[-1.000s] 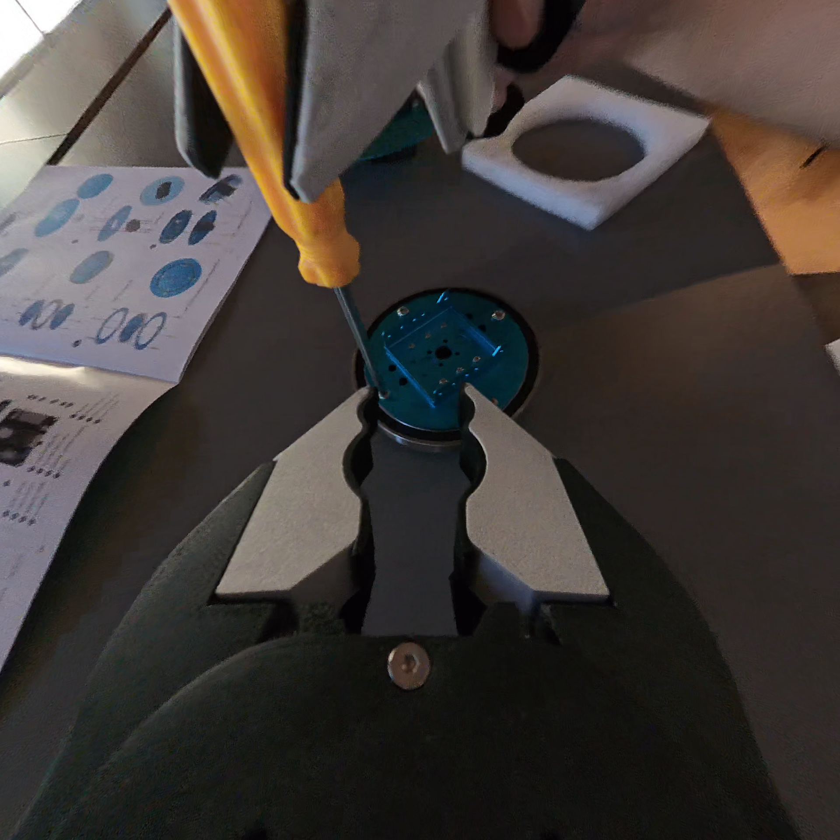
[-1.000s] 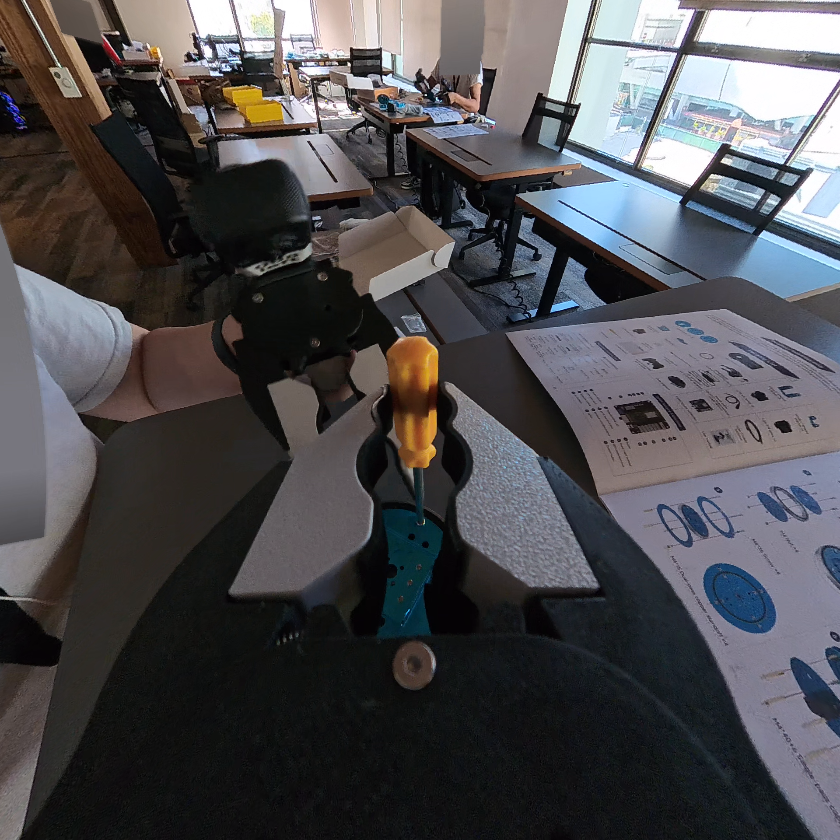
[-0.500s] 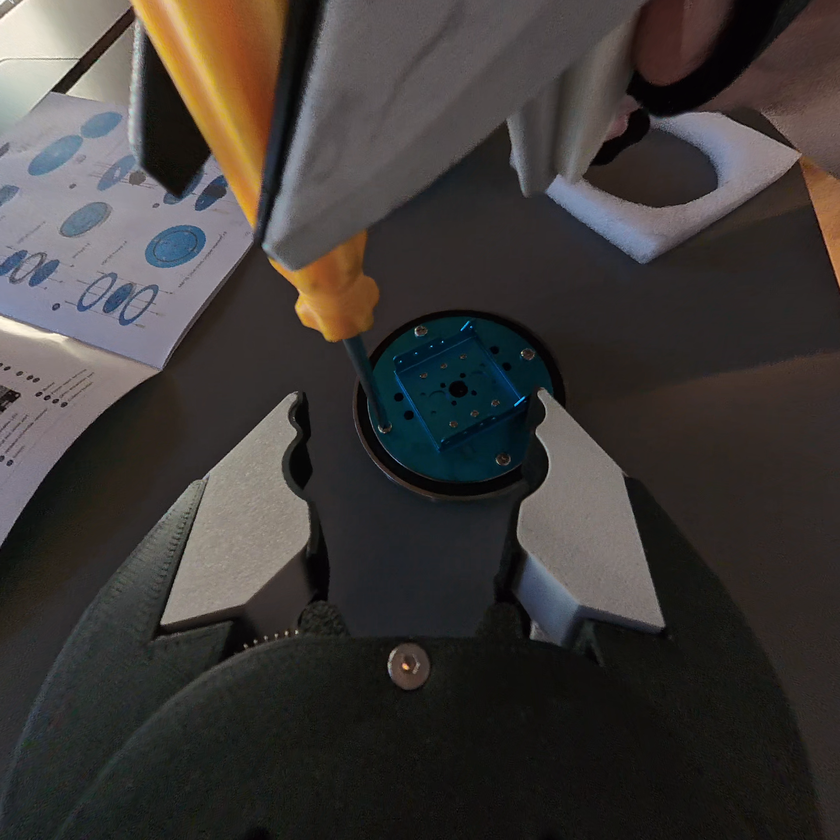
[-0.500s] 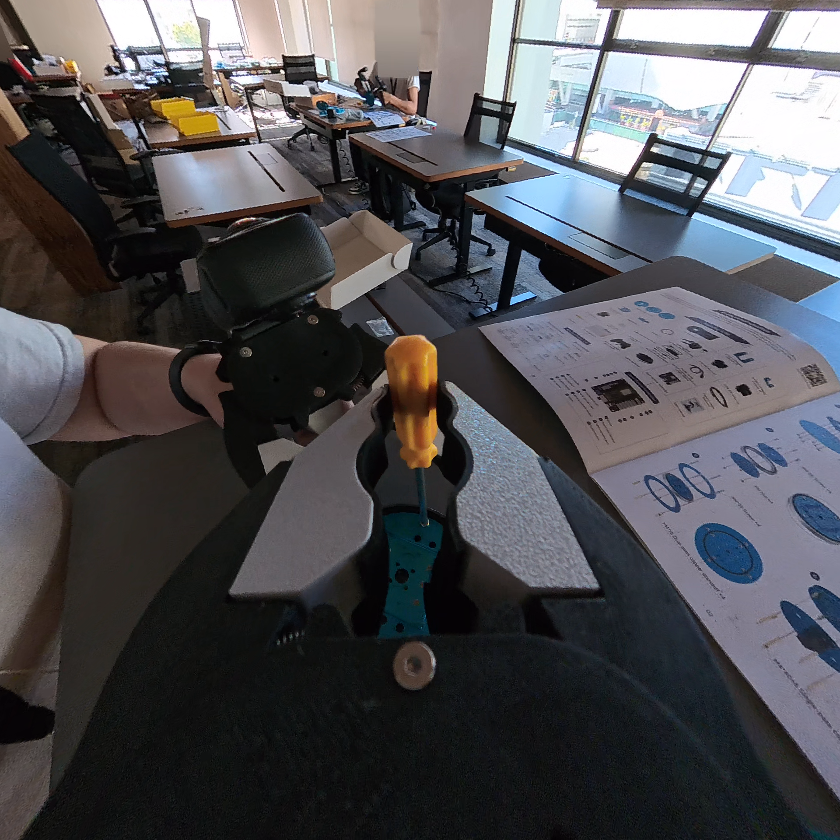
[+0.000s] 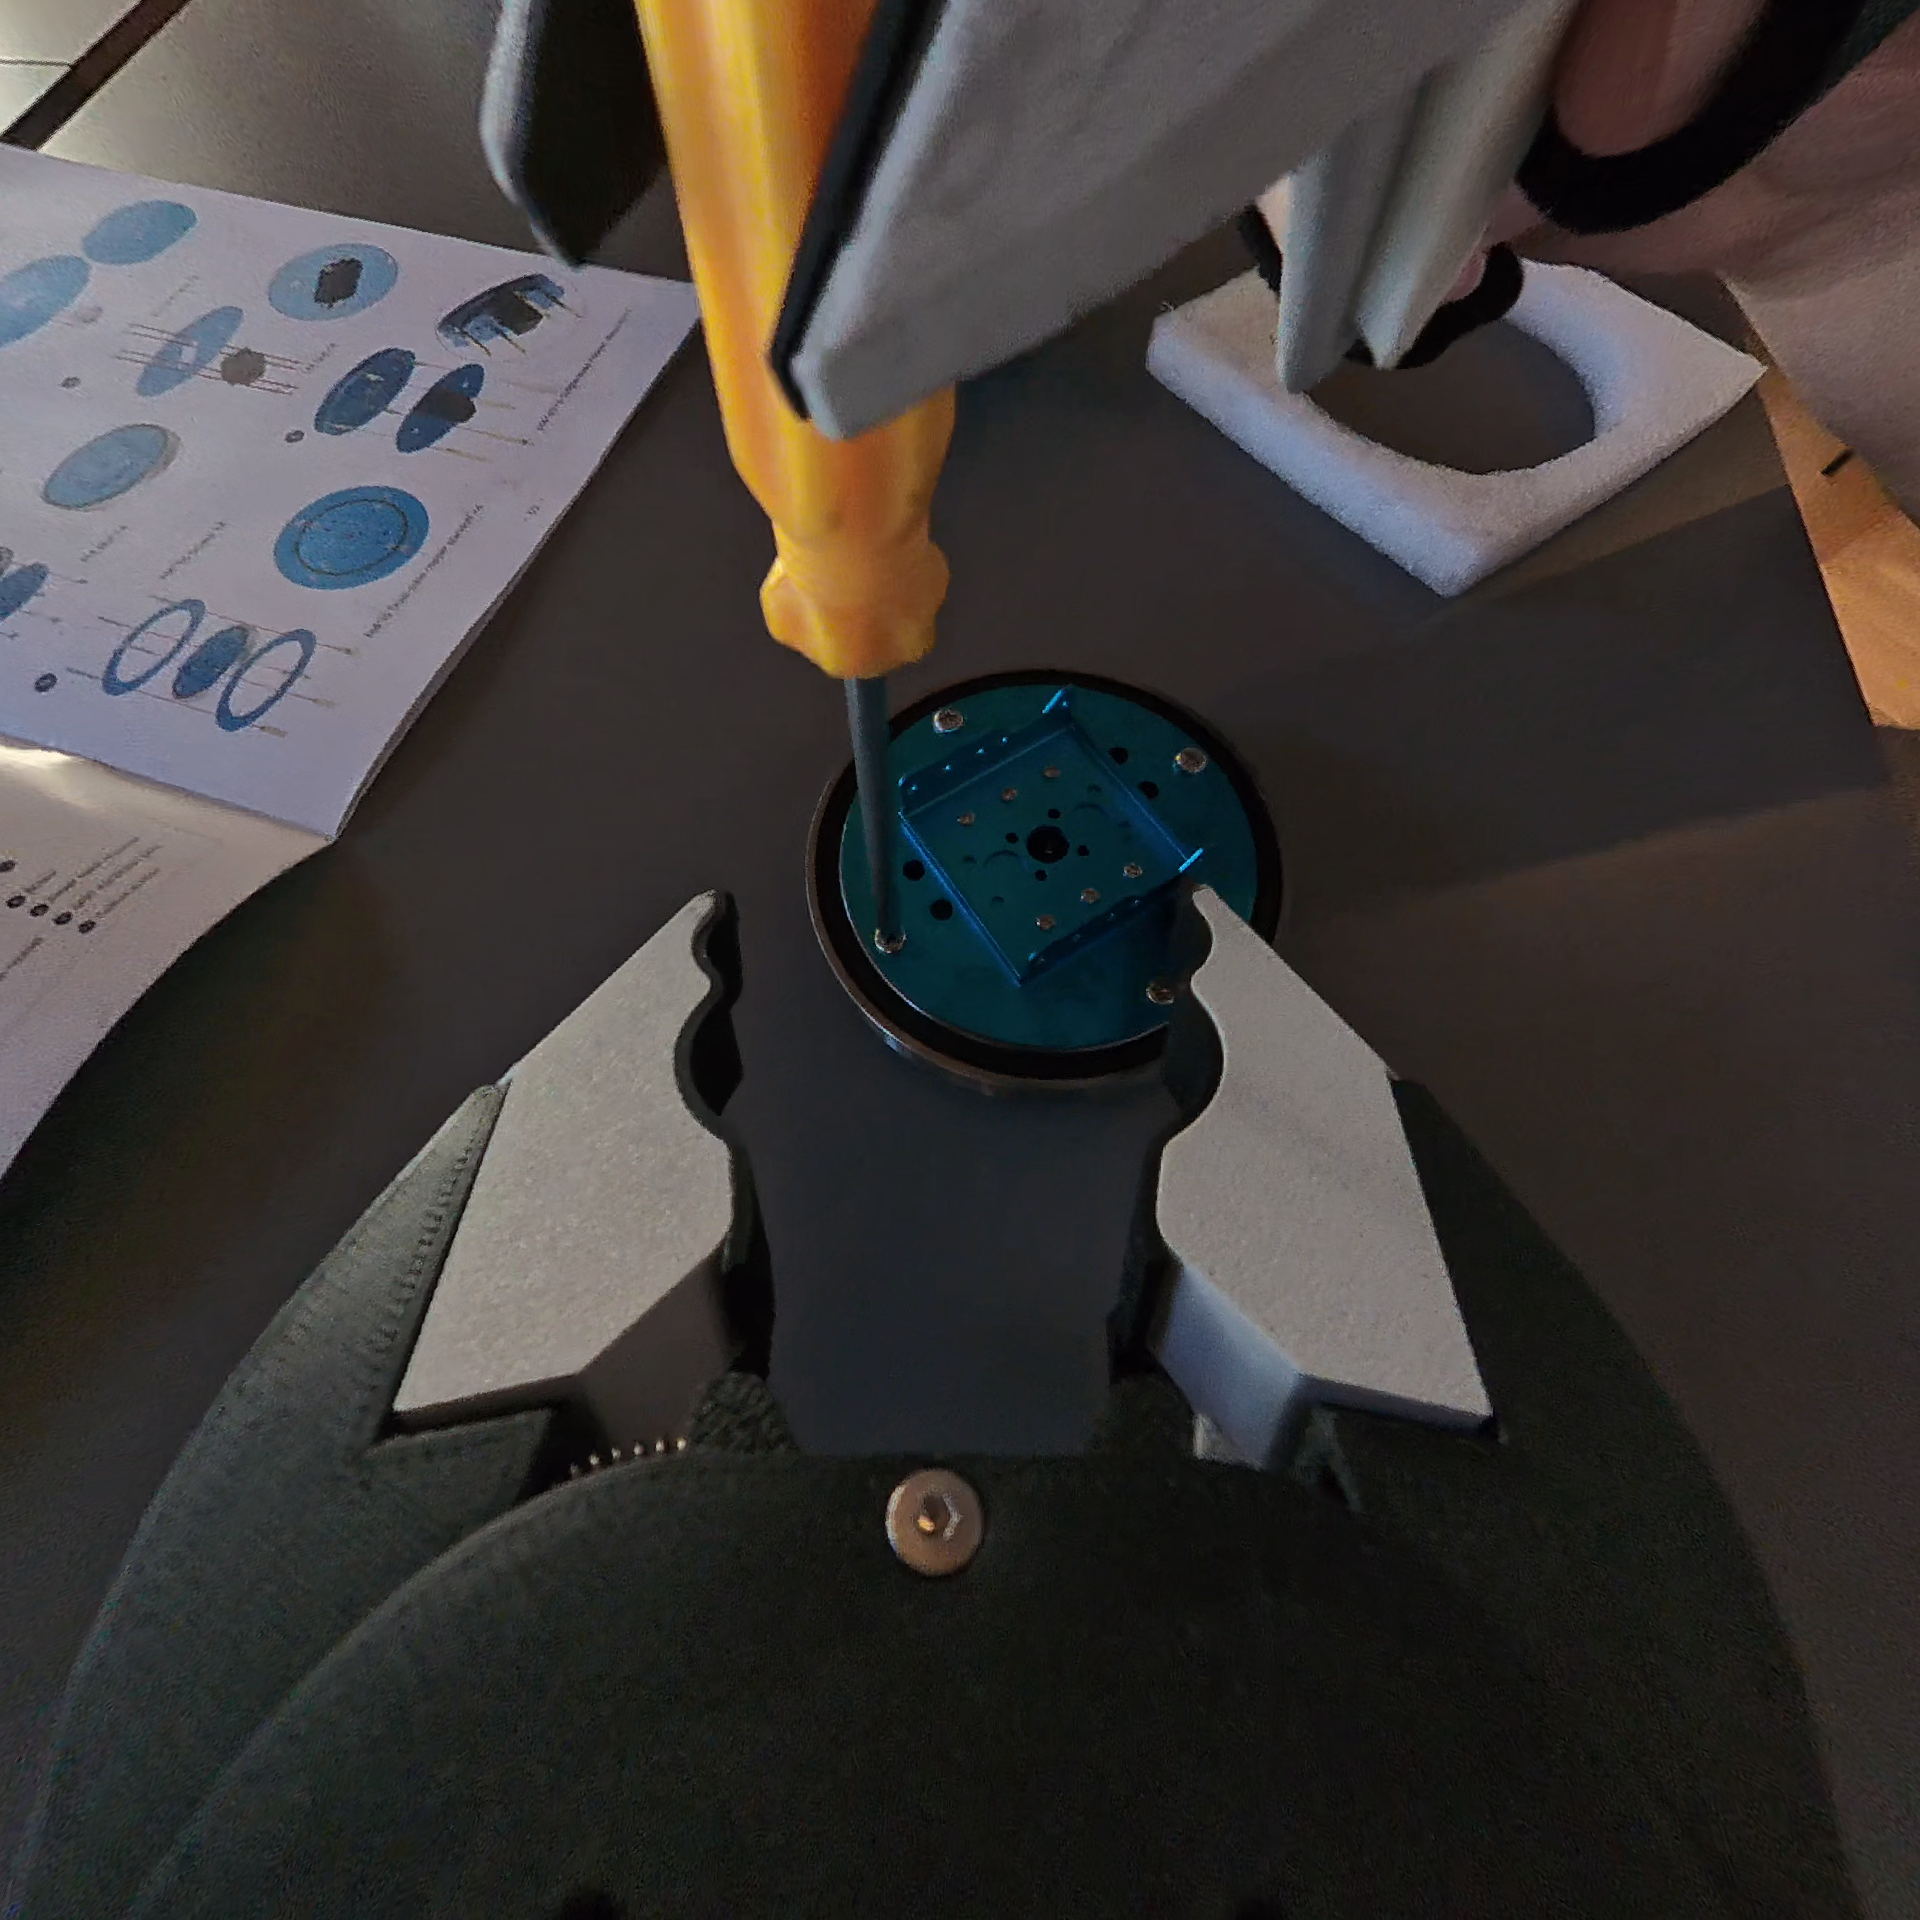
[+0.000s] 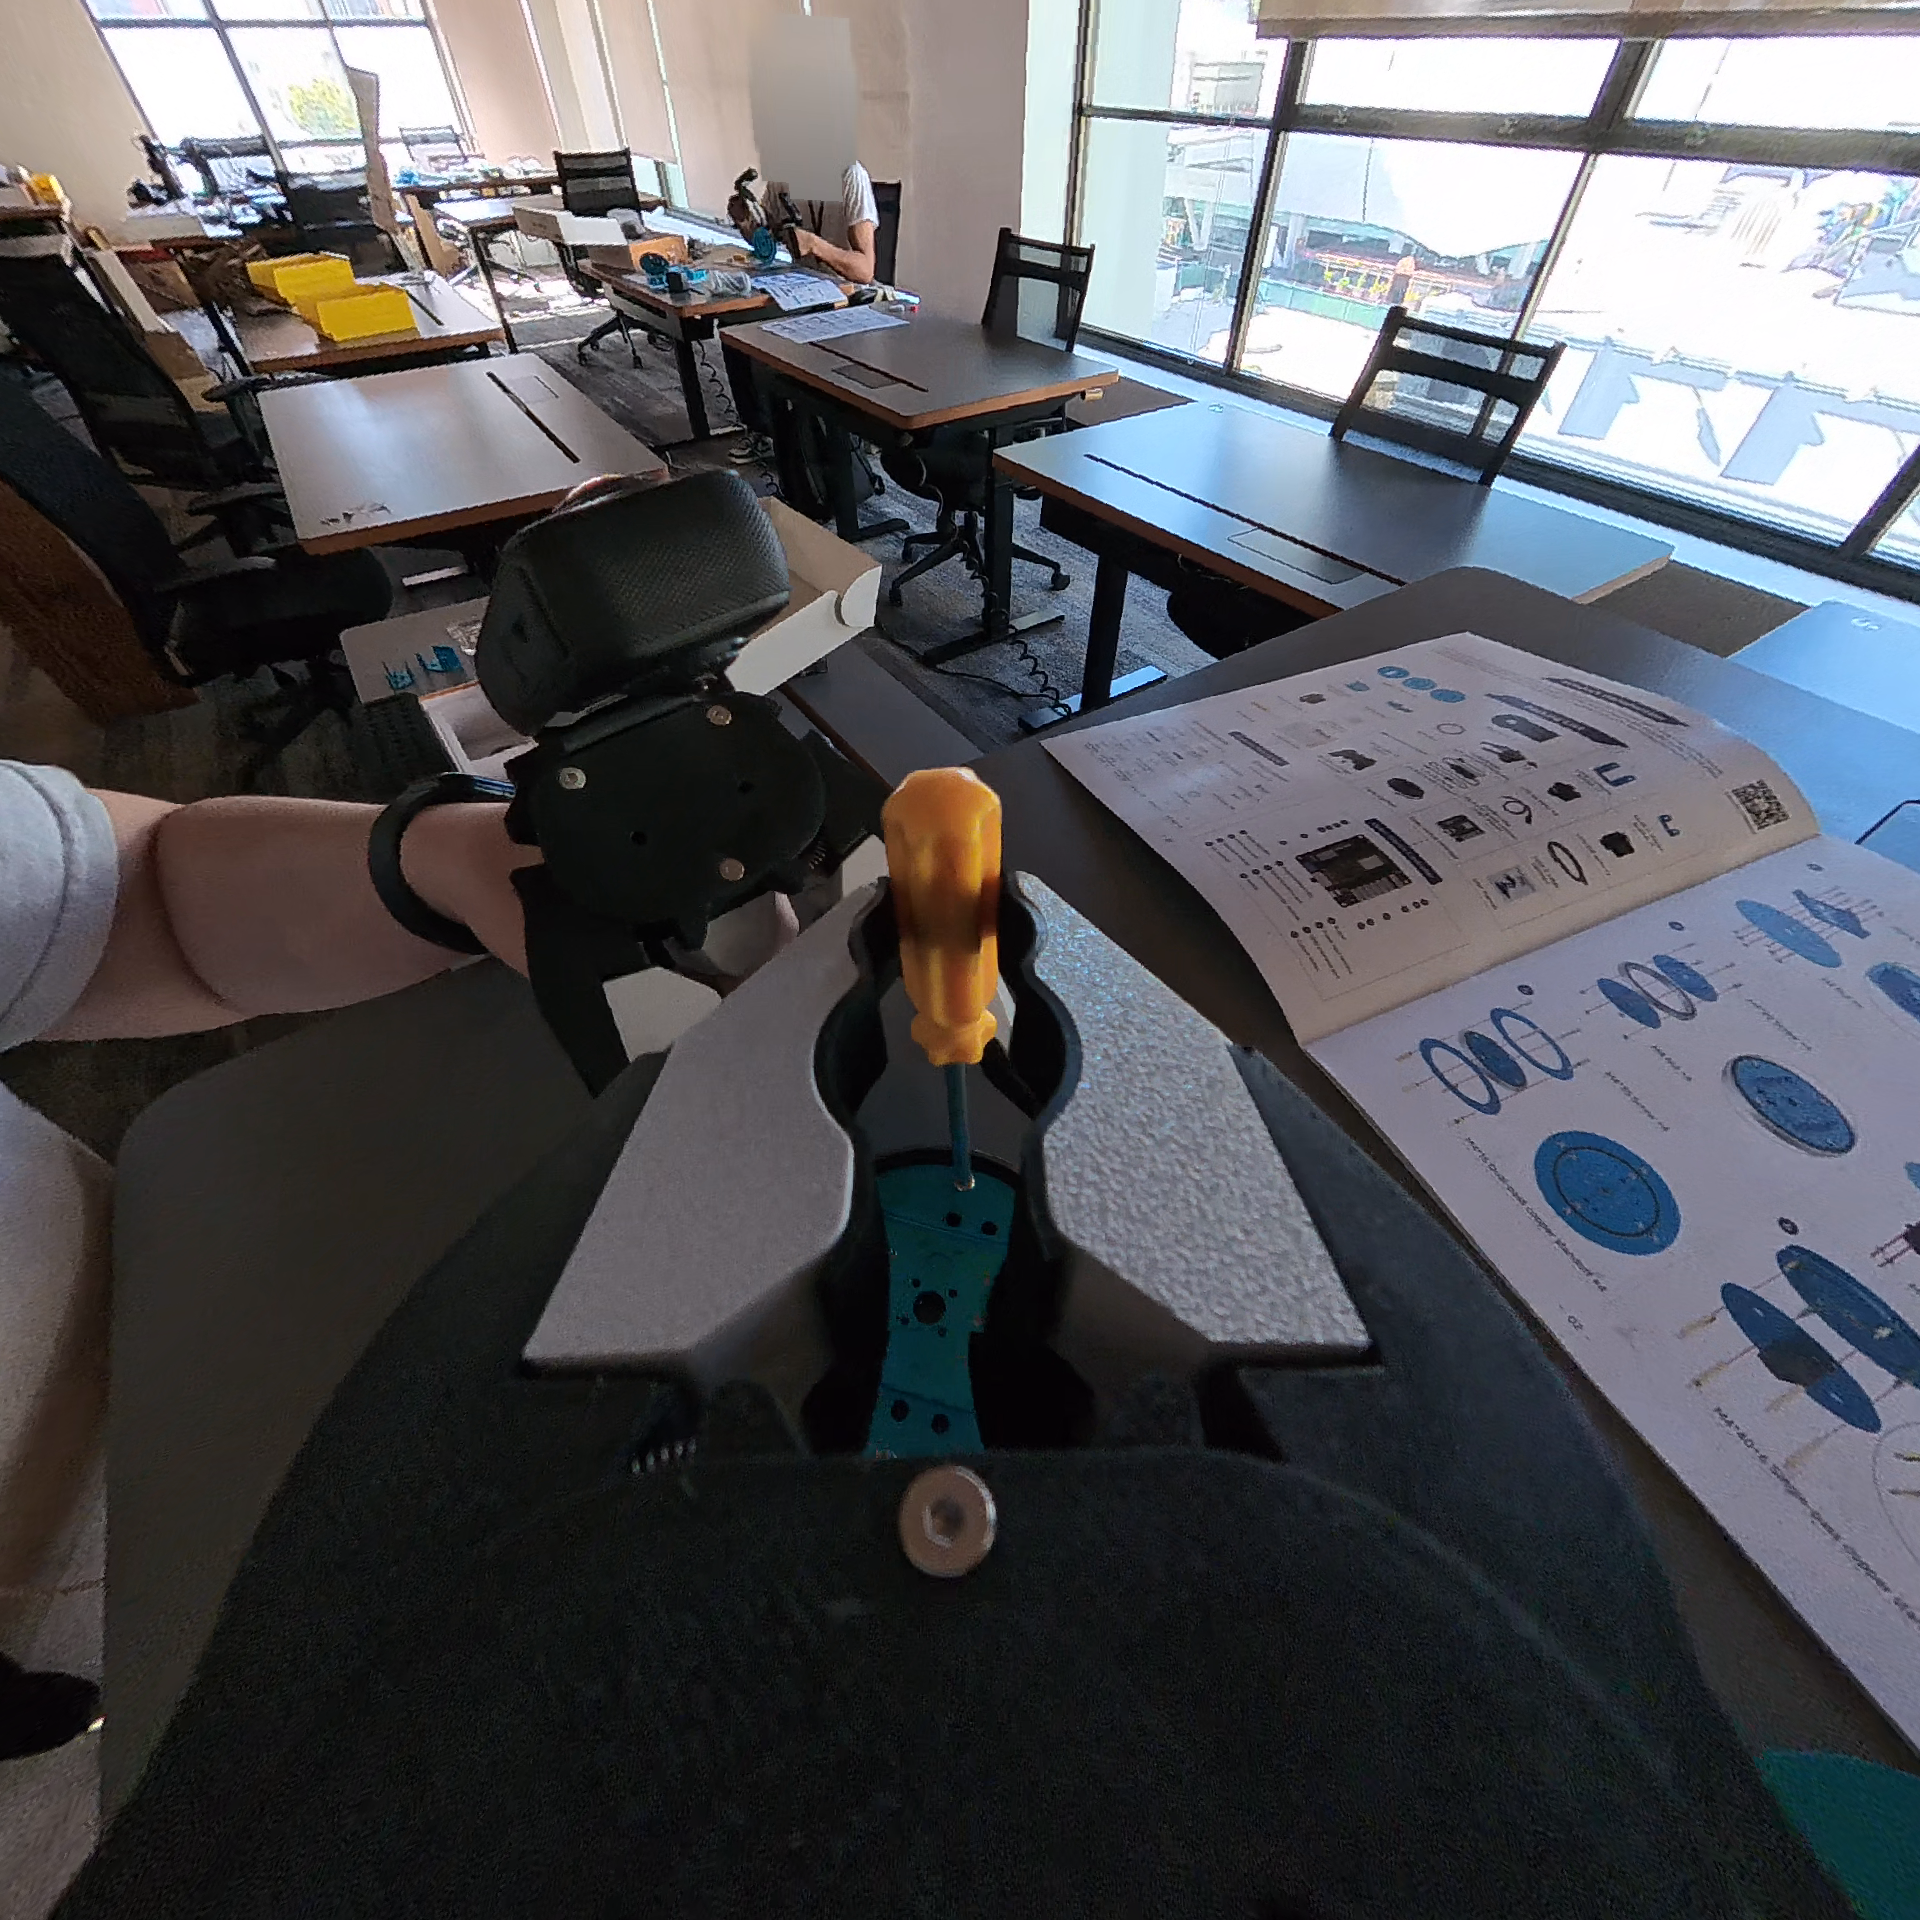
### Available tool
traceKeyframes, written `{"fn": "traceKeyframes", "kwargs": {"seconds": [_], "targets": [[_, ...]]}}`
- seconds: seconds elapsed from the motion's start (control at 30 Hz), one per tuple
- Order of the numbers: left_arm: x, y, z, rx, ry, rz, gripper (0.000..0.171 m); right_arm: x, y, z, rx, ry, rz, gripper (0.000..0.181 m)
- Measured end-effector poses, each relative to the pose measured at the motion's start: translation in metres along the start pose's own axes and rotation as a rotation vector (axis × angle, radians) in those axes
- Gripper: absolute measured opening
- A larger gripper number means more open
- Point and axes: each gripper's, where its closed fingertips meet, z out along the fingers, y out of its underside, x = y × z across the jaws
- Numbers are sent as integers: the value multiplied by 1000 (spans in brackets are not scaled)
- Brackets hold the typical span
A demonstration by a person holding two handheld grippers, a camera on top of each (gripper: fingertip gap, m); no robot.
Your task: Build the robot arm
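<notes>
A round blue disc [image 5: 997,997] with a square blue bracket [image 5: 1049,842] screwed on it lies on the dark table. My left gripper [image 5: 956,914] is open, its fingers astride the disc's near edge; the right fingertip [image 5: 1216,935] is over the rim. My right gripper [image 6: 945,904] is shut on an orange-handled screwdriver [image 6: 945,935] and holds it nearly upright. It shows from above in the left wrist view [image 5: 727,312]. The screwdriver tip [image 5: 888,940] sits on a screw at the disc's left rim. The disc shows between the right fingers [image 6: 935,1299].
An open instruction booklet [image 5: 260,468] lies left of the disc, also in the right wrist view [image 6: 1558,935]. A white foam square with a round hole [image 5: 1455,520] lies behind the disc. Desks, chairs and a seated person [image 6: 831,218] are far off. Tip to tip, the grippers are about 11 centimetres apart.
My left gripper has opened wide from a narrow gap and drawn back a little from the disc. The screwdriver has stayed on the same rim screw and now stands more upright.
</notes>
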Motion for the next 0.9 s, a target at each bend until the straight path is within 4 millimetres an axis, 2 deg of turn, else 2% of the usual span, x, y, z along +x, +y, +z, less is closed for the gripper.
{"fn": "traceKeyframes", "kwargs": {"seconds": [0.2,0.57,0.7,0.8,0.9], "targets": [[-1,-7,9,-9,-19,11,83,6,0,-1,1,75,30,18],[-5,-16,28,-17,-45,-103,84,19,1,-8,42,202,51,18],[-2,-17,27,-5,-39,-71,78,19,2,-9,42,204,34,18],[-4,-18,27,-6,-64,-43,81,20,2,-10,45,202,37,18],[-6,-18,31,-30,-56,-89,85,23,3,-13,56,230,54,18]]}}
